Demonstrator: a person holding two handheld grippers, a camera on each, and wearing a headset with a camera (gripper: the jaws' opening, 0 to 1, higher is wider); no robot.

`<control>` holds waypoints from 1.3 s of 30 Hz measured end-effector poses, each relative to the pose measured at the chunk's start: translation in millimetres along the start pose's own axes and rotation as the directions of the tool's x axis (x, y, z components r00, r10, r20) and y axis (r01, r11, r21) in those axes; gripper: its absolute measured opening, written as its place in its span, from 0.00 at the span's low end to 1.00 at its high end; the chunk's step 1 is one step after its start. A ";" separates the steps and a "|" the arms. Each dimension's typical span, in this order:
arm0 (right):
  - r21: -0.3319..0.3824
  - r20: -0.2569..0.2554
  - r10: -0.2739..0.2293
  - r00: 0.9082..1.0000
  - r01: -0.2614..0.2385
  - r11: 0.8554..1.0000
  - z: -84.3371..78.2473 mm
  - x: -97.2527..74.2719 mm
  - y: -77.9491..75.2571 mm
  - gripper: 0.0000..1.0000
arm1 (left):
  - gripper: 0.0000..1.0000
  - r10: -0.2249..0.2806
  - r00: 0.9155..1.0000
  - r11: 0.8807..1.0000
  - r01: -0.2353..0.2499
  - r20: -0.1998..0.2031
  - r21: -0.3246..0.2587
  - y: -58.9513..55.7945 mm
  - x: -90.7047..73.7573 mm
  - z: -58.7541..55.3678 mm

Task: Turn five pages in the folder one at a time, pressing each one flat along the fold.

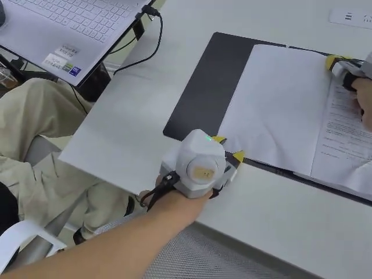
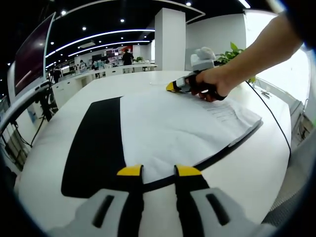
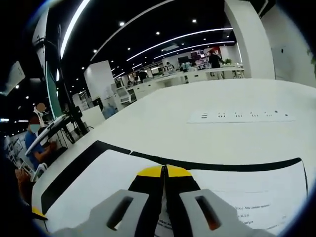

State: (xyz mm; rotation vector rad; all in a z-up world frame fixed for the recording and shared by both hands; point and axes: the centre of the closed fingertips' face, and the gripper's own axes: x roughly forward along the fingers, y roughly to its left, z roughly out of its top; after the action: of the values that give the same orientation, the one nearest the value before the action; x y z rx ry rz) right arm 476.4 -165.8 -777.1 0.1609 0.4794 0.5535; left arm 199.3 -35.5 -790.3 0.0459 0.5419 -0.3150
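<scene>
Bare table (image 1: 128, 116) lies left of the folder (image 1: 203, 87); laptop (image 1: 64, 29) and cable (image 1: 161, 35) crowd its far corner.

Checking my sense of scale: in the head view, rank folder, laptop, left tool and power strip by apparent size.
1. folder, largest, cropped at right
2. laptop, cropped too
3. left tool, swollen by nearness, so unsure against the laptop
4. power strip, smallest, cropped
</scene>
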 end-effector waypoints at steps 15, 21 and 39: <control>0.028 -0.033 0.035 0.999 -0.034 0.999 -24.9 -30.2 20.9 0.00 | 0.23 -0.004 1.000 1.000 0.004 0.003 0.000 -0.4 -0.3 0.7; 0.030 -0.049 0.056 0.997 -0.054 0.998 -37.9 -46.2 36.1 0.00 | 0.23 -0.006 1.000 1.000 0.006 0.002 0.001 -0.8 -0.2 0.7; 0.014 -0.071 0.093 0.993 -0.092 0.996 -58.2 -105.6 76.7 0.00 | 0.23 -0.008 1.000 1.000 0.008 -0.001 -0.002 -0.3 0.6 -0.1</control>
State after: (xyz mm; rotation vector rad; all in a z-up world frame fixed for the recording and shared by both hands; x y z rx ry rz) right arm 334.3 -157.1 -765.8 0.1746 0.5469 0.6491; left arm 199.6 -35.9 -790.7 0.0422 0.5431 -0.3219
